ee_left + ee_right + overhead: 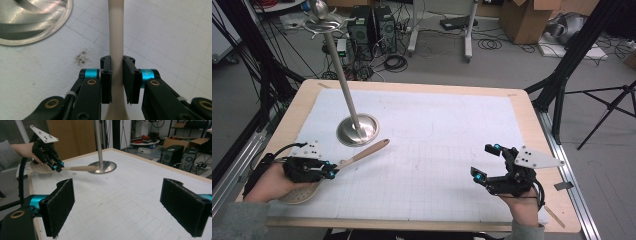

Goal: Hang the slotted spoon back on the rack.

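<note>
Left claw (331,171): closed on the handle of the slotted wooden spatula (362,155), pads pinching it from both sides.
Spatula: perforated head under the left hand, handle running toward 2 o'clock, its tip near the stand base (357,130), not touching.
Stand: base at about 1 o'clock from the left claw, pole (339,65) leaning up to the hooks.
Right claw (484,161): jaws wide apart, empty, well apart over the counter (422,100); the left hand is nearer.

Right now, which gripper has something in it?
The left gripper: it is shut on the handle of the wooden slotted spoon, near the metal stand's base. The right gripper is wide open, nothing between its pads.
</note>
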`<state>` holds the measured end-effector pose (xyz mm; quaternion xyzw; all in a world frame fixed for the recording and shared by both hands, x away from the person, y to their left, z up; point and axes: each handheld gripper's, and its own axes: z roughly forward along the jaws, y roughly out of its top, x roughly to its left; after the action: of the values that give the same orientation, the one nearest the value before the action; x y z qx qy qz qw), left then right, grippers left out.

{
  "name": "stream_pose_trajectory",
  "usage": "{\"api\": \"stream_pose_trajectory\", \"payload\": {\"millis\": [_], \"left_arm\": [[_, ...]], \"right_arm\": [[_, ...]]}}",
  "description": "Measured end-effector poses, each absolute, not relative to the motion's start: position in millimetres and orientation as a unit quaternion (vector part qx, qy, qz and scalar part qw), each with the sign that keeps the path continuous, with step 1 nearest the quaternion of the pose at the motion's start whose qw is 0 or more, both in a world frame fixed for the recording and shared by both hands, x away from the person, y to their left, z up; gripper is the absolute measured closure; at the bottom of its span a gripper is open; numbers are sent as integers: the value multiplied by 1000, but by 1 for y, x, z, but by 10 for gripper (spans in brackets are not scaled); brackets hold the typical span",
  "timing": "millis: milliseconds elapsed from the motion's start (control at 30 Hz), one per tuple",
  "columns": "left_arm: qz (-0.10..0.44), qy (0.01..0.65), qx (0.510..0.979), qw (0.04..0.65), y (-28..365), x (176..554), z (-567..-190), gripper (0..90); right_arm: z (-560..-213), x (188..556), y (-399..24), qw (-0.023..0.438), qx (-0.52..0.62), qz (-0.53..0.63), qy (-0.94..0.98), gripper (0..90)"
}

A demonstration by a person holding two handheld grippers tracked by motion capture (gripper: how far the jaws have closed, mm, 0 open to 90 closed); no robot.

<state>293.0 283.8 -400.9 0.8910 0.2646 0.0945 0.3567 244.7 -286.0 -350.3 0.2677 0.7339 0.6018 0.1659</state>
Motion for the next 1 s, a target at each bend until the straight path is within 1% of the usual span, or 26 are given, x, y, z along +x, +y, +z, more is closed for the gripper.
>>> {"api": "stream_pose_trajectory", "payload": {"millis": [267,500,1000], "left_arm": [[101,284,870,390,297,290,-399,777],[121,285,855,417,302,286,-391,777],[157,288,838,436,313,278,-363,777]], "right_arm": [[-351,246,-285,165,266,601,735,116],[-352,247,-283,163,264,600,738,116],[-350,252,-279,158,258,604,737,116]]}}
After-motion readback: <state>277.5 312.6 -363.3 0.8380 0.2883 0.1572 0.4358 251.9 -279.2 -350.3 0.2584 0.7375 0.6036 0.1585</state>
